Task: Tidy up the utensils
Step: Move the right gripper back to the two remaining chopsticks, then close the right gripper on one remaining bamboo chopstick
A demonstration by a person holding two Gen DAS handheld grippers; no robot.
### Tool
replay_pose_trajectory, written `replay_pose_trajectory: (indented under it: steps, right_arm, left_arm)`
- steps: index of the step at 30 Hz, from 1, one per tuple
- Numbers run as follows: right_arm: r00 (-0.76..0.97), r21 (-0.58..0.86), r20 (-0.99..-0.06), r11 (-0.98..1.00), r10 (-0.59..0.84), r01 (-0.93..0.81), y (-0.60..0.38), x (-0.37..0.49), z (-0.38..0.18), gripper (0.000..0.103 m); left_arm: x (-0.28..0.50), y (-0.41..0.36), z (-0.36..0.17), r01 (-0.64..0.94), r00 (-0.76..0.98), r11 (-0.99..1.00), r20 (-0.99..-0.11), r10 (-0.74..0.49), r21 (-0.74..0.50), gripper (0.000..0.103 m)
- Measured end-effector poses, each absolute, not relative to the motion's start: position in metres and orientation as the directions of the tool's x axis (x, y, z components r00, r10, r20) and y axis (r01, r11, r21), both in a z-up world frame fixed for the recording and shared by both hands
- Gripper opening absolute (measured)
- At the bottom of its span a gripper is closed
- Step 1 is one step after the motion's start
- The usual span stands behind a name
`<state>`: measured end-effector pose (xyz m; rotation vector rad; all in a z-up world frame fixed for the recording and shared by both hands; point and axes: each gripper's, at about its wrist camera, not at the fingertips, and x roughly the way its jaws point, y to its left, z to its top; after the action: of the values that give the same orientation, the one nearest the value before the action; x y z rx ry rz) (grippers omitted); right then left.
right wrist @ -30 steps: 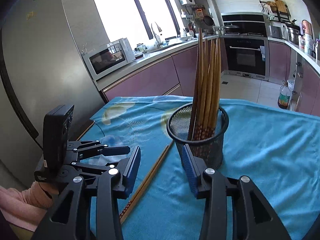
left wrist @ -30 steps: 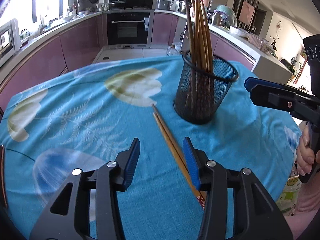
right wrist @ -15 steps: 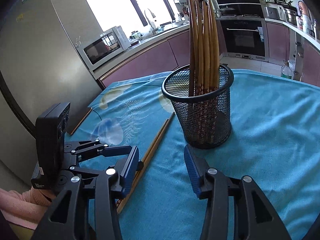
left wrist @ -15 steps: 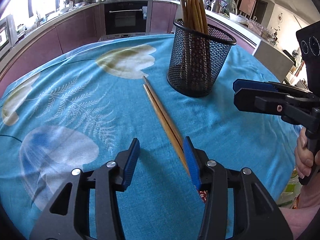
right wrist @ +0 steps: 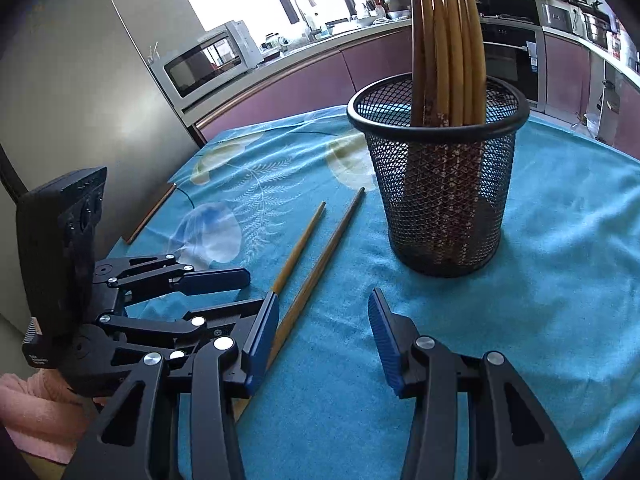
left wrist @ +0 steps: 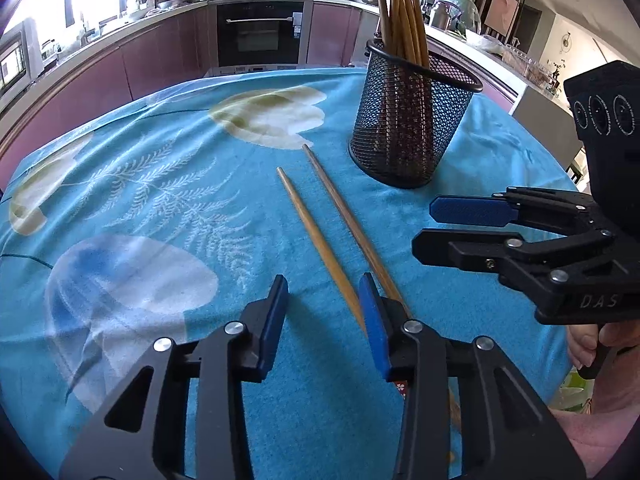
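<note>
Two wooden chopsticks lie side by side on the blue tablecloth (left wrist: 160, 200), a lighter one (left wrist: 316, 240) and a darker one (left wrist: 348, 216). My left gripper (left wrist: 323, 292) hovers low over their near ends. Its jaws are closing, with the lighter chopstick between them beside the right pad and not pressed. The darker chopstick (right wrist: 320, 264) runs between the open jaws of my right gripper (right wrist: 323, 308), close to its left pad, while the lighter chopstick (right wrist: 300, 244) ends at that pad. A black mesh cup (left wrist: 412, 128) (right wrist: 440, 200) holding several upright chopsticks stands just beyond.
The right gripper (left wrist: 424, 224) reaches in from the right, with a hand (left wrist: 588, 344) on its handle. The left gripper (right wrist: 250, 290) sits close on the left above a pink sleeve (right wrist: 24, 400). Kitchen counters, an oven and a microwave (right wrist: 208, 64) surround the round table.
Both grippers have sunk closer to the cloth and the mesh cup. The two chopsticks, touching before, now lie spread apart. The left jaws have narrowed slightly.
</note>
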<state>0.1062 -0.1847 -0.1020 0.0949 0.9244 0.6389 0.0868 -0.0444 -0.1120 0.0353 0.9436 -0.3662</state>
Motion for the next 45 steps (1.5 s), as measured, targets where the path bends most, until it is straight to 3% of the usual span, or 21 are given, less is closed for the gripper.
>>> replay_pose_trajectory:
  steps: [19,41,45]
  right_arm:
    - [0.435,0.211,-0.778,0.84,0.454,-0.5,-0.163,0.111,-0.107,0.018]
    - [0.468,0.164,-0.79,0.873,0.395,-0.46,-0.155,0.123,-0.112,0.02]
    - [0.462,0.186,-0.788,0.873,0.407,-0.451,-0.158,0.125,-0.112,0.013]
  left_arm:
    - [0.089,-0.036,-0.117,0.319,0.519,0.931,-0.788,-0.33,-0.179,0.026]
    - [0.11,-0.038,-0.121,0.294,0.527,0.941,-0.793,-0.305,-0.167,0.026]
    - [0.111,-0.039,-0.121,0.282,0.531,0.946,-0.794,-0.295,-0.163,0.022]
